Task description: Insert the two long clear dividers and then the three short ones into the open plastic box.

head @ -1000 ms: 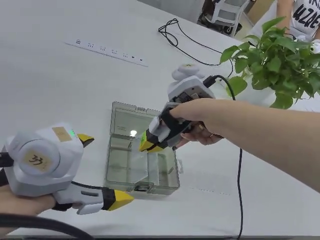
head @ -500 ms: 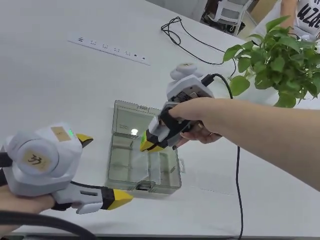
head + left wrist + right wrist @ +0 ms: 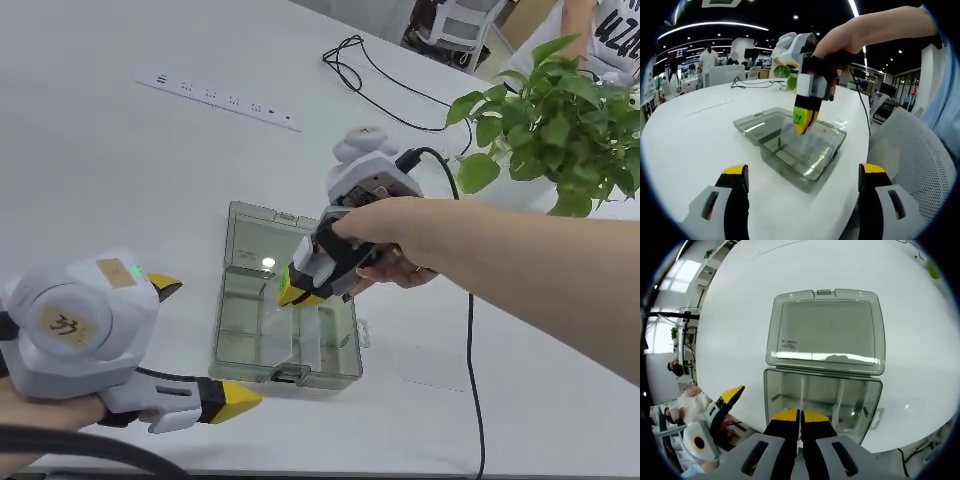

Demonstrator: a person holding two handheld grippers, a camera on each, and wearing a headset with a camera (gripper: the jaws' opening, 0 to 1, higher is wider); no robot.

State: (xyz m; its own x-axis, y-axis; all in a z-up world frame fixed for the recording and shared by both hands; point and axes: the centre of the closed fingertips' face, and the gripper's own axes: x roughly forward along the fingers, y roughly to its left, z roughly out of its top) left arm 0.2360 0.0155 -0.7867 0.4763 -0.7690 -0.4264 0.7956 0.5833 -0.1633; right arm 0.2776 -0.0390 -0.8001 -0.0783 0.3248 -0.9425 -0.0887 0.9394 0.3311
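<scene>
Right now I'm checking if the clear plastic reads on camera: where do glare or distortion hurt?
Head view: even light, one glare spot on the lid. Left gripper view: fisheye bends the table edge, light streaks on the box. Right gripper view: white glare band across the lid; the divider in the right gripper shows as a thin line.

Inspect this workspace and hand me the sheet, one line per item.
Surface: white table, glossy.
Job's things: open plastic box, lid laid back flat; one clear divider held upright inside the box.
Clutter: power strip.
Grippers: right gripper shut on the divider; left gripper open, short of the box.
Cables: black cable looped on the table; another trailing from the right gripper.
Surroundings: potted plant, chair.
</scene>
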